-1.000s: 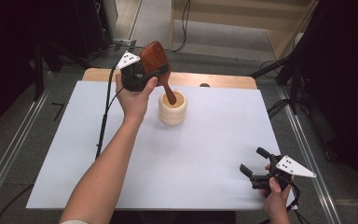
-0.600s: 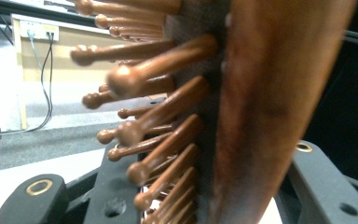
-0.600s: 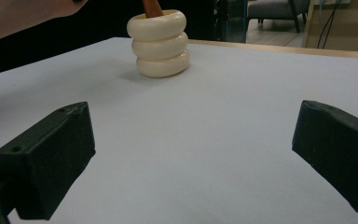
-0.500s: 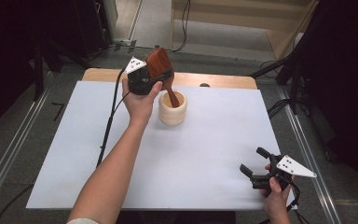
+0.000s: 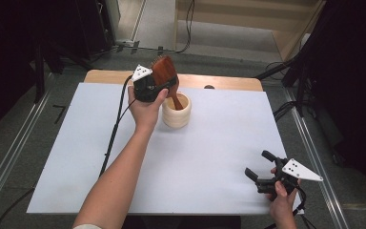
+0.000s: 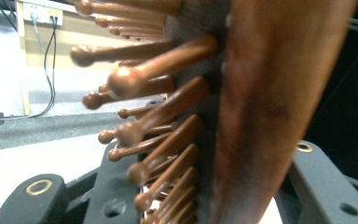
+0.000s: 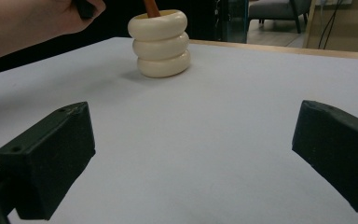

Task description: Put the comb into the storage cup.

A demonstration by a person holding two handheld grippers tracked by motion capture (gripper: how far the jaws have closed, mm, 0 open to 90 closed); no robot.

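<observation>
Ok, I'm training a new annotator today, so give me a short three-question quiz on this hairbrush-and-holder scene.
1. True or false: the left gripper is shut on the wooden hairbrush.
2. Where does the hairbrush's handle end? A) inside the cream ribbed holder B) flat on the white mat C) in the right gripper
3. Fill in: the right gripper's jaws are ____.

Key: 1 true, its jaws stand on either side of the brush head. 2 A. 3 open, holding nothing, over the mat's near right corner.
</observation>
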